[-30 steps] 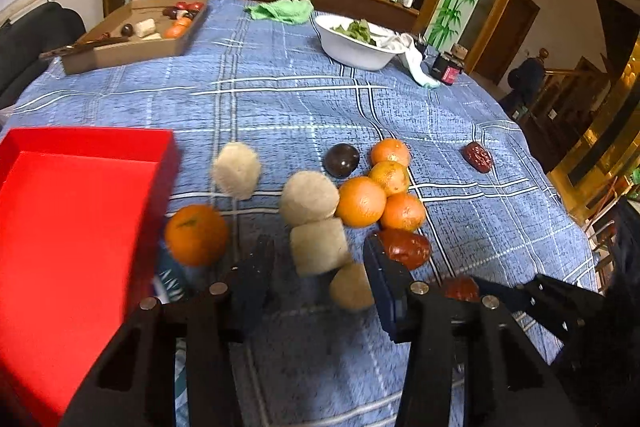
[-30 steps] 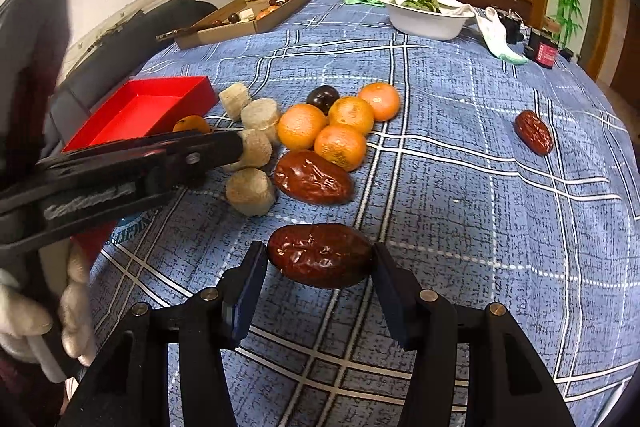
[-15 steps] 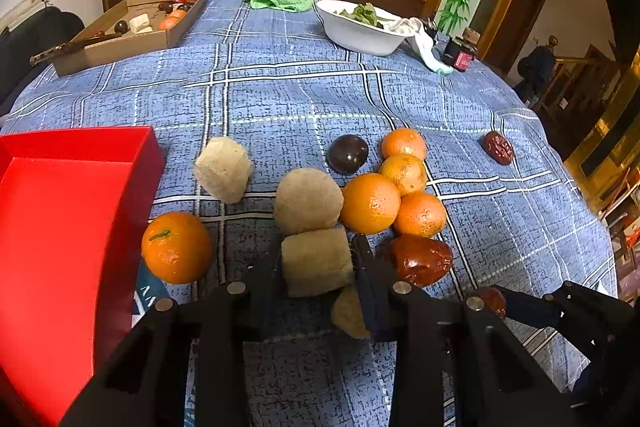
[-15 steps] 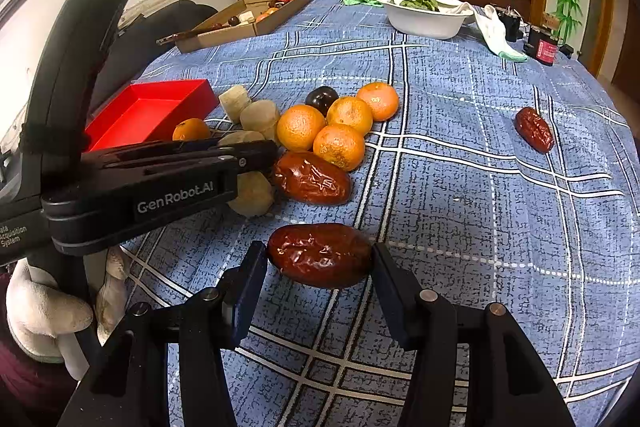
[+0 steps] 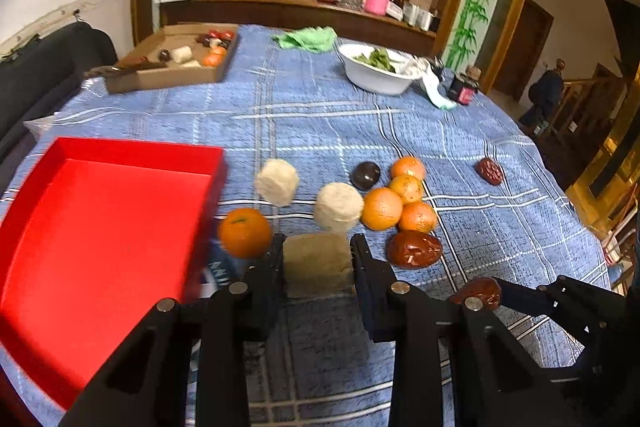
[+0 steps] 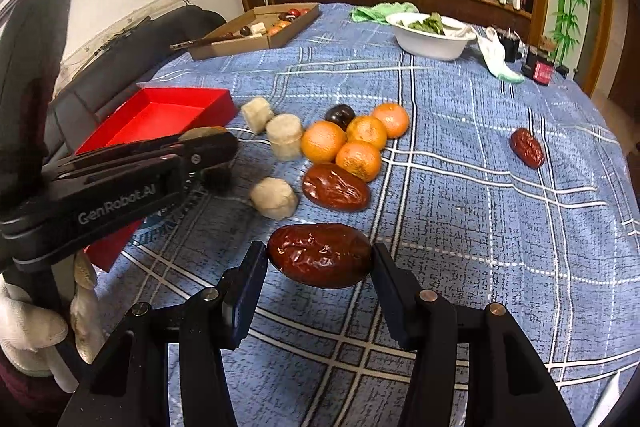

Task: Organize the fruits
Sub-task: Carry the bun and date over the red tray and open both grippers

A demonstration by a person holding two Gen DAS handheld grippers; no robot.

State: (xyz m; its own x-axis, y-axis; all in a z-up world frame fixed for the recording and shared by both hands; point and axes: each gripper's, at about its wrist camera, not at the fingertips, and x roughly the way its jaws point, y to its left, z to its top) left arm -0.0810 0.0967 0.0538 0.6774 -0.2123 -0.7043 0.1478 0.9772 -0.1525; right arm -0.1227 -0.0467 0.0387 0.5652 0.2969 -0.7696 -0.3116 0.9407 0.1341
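Note:
My left gripper (image 5: 318,261) is shut on a beige cut block (image 5: 318,265) and holds it just above the blue checked cloth, beside the red tray (image 5: 100,227). A loose orange (image 5: 245,233) lies by the tray's corner. Two more beige pieces (image 5: 338,207) and a cluster of oranges (image 5: 382,209) lie beyond, with a dark plum (image 5: 365,175) and a red date (image 5: 414,249). My right gripper (image 6: 318,261) is shut on another red date (image 6: 320,255), held over the cloth. In the right wrist view the left gripper (image 6: 216,151) hangs near the tray (image 6: 160,115).
A third date (image 6: 527,148) lies alone at the right. At the table's far side stand a cardboard box of fruit (image 5: 172,67), a white bowl of greens (image 5: 378,75), a green cloth (image 5: 310,39) and a dark jar (image 5: 464,89). A gloved hand (image 6: 28,327) holds the left gripper.
The left gripper's jaws came together on the beige block, then lifted it off the cloth. The right gripper stayed still with its date.

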